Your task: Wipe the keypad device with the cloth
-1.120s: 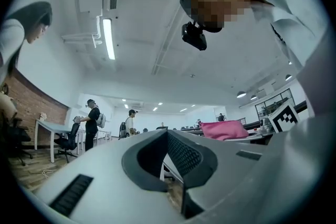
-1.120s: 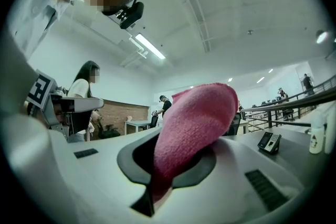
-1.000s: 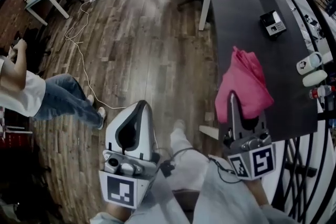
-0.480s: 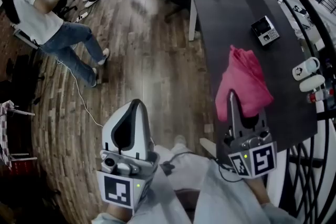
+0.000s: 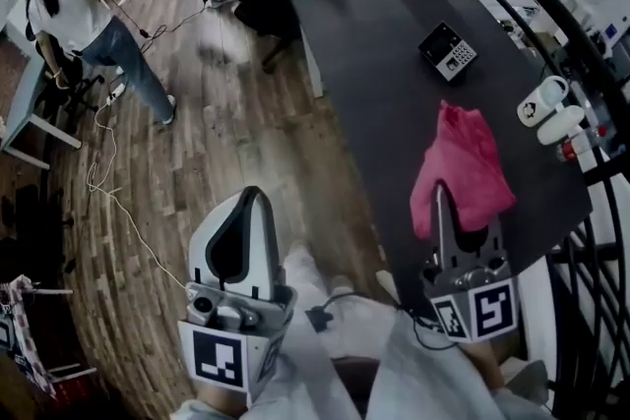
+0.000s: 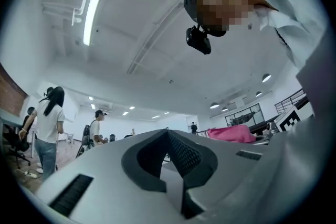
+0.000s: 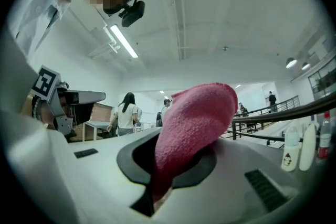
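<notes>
Head view: right tongs (image 5: 440, 200) clamped on cloth (image 5: 465, 162), near right. Keypad (image 5: 448, 51) far on tabletop (image 5: 364, 84), well apart. Left tongs (image 5: 248, 202) together, empty. Risk: unsteadied keypad sliding under cloth.

Swung over the dark rectangular tabletop (image 5: 374, 64), baring its far corner. Brought the small black keypad device (image 5: 448, 50) straight ahead of the pink terry cloth (image 5: 463, 172), from off to its right. Carried the seated person in white shirt (image 5: 84, 7) from left edge to top-left.
</notes>
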Motion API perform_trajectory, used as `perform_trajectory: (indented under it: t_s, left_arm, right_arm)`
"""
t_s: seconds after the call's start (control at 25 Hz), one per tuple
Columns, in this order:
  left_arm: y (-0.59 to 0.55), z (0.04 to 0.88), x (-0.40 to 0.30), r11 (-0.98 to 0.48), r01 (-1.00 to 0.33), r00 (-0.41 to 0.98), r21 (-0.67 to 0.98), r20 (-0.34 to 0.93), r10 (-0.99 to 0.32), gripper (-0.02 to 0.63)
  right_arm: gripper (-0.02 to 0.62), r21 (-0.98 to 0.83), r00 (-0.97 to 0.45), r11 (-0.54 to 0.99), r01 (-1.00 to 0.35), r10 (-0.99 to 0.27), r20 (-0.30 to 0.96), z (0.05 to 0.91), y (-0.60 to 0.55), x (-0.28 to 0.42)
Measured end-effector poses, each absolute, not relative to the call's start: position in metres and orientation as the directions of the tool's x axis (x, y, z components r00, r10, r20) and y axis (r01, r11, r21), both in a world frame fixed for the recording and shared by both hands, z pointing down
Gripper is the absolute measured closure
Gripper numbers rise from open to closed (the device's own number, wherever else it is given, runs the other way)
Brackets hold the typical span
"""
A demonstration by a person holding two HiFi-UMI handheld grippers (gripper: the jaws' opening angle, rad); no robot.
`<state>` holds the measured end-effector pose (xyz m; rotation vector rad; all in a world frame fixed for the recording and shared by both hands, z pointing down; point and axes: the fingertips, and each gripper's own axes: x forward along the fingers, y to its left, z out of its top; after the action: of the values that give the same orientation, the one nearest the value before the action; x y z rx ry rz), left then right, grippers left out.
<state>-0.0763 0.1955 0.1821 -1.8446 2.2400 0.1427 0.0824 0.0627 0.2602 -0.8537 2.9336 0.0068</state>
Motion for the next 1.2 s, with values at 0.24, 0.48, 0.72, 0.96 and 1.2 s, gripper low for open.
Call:
perform_trajectory:
  t_s: [0.24, 0.48, 0.72, 0.96, 1.2]
  left_arm:
    - [0.125, 0.186, -0.088, 0.04, -0.997, -0.022, -0.067, -0.258, -0.966, 0.598]
    - [0.051, 0.196, -0.119, -0.121, -0.992, 0.128, -0.043, -0.237, -0.963, 0.598]
    - [-0.015, 0.199, -0.149, -0.28, -0.958, 0.288, -0.067, -0.208, -0.935, 0.598]
    - [-0.053, 0.202, -0.17, -0.394, -0.915, 0.404, -0.088, -0.198, -0.893, 0.598]
    - [-0.081, 0.213, -0.18, -0.488, -0.869, 0.495, -0.086, -0.178, -0.85, 0.598]
  right_arm:
    - [0.566, -0.017, -0.724, 0.726, -0.687, -0.686, -0.072, 0.268, 0.023, 0.103]
    - [0.566, 0.015, -0.595, 0.595, -0.803, -0.802, -0.046, 0.269, -0.014, 0.095]
    - [0.566, -0.007, -0.445, 0.445, -0.895, -0.895, -0.03, 0.267, -0.05, 0.07]
    - [0.566, -0.012, -0.339, 0.339, -0.941, -0.941, -0.014, 0.271, -0.073, 0.045]
    - [0.566, 0.001, -0.242, 0.242, -0.97, -0.97, 0.009, 0.277, -0.09, 0.034]
